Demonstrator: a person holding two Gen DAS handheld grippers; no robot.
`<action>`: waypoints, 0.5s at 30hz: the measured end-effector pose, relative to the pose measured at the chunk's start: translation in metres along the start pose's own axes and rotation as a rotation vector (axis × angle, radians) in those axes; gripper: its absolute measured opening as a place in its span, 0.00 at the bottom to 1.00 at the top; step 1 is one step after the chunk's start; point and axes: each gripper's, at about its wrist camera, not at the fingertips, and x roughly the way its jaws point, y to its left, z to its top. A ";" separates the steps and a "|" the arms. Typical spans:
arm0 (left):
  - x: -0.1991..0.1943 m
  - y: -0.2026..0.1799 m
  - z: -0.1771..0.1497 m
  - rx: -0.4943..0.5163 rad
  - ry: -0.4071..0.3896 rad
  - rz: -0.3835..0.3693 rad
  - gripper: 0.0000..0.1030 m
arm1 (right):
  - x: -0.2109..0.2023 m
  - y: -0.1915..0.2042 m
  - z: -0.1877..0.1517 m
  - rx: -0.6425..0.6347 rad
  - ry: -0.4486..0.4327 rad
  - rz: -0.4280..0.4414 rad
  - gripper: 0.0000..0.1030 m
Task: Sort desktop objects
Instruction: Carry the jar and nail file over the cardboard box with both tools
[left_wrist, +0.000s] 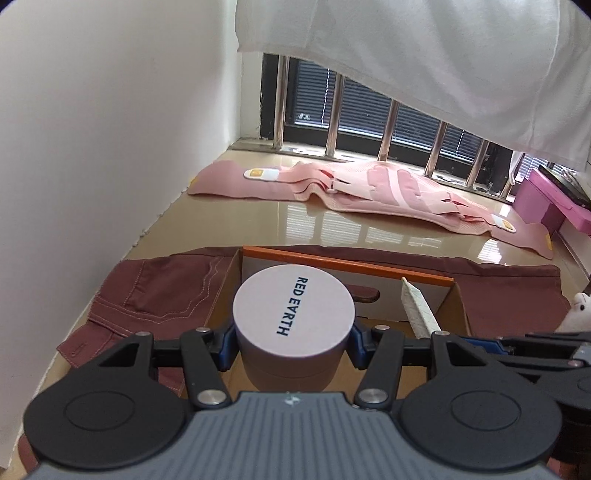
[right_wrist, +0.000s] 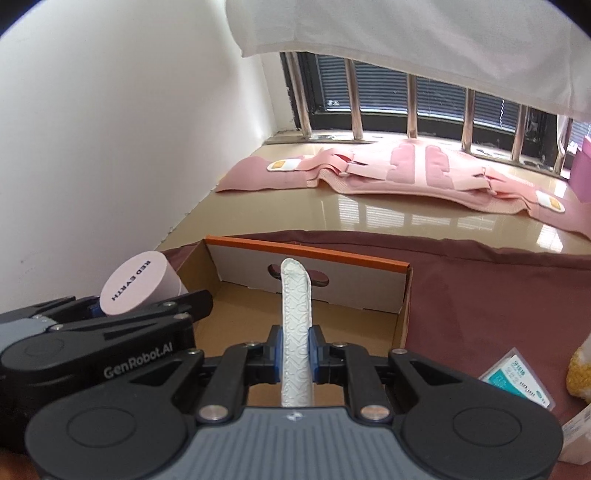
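My left gripper (left_wrist: 291, 349) is shut on a round pink box (left_wrist: 293, 314) printed RED EARTH, held over the left part of an open cardboard box (left_wrist: 347, 264) with an orange rim. My right gripper (right_wrist: 295, 350) is shut on a thin white embossed strip (right_wrist: 295, 314), which stands upright over the middle of the same cardboard box (right_wrist: 306, 251). The right wrist view shows the pink box (right_wrist: 136, 282) and the left gripper (right_wrist: 94, 310) at the left. The strip (left_wrist: 421, 310) shows at the right of the left wrist view. The cardboard box holds nothing else that I can see.
The cardboard box rests on maroon trousers (left_wrist: 147, 299) spread over a glossy tan surface (left_wrist: 258, 221). A pink padded belt (left_wrist: 369, 184) lies by the barred window (left_wrist: 369, 114). A white wall (left_wrist: 92, 147) runs along the left. A card packet (right_wrist: 517, 380) lies right, a magenta box (left_wrist: 546, 199) far right.
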 end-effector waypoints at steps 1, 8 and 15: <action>0.006 0.001 0.001 -0.003 0.008 -0.002 0.54 | 0.004 -0.003 0.001 0.019 0.005 0.000 0.13; 0.039 -0.007 0.001 0.045 0.044 0.026 0.54 | 0.031 -0.014 -0.001 0.078 0.029 -0.055 0.13; 0.064 -0.010 0.003 0.058 0.080 0.019 0.54 | 0.046 -0.012 0.000 0.083 0.042 -0.107 0.13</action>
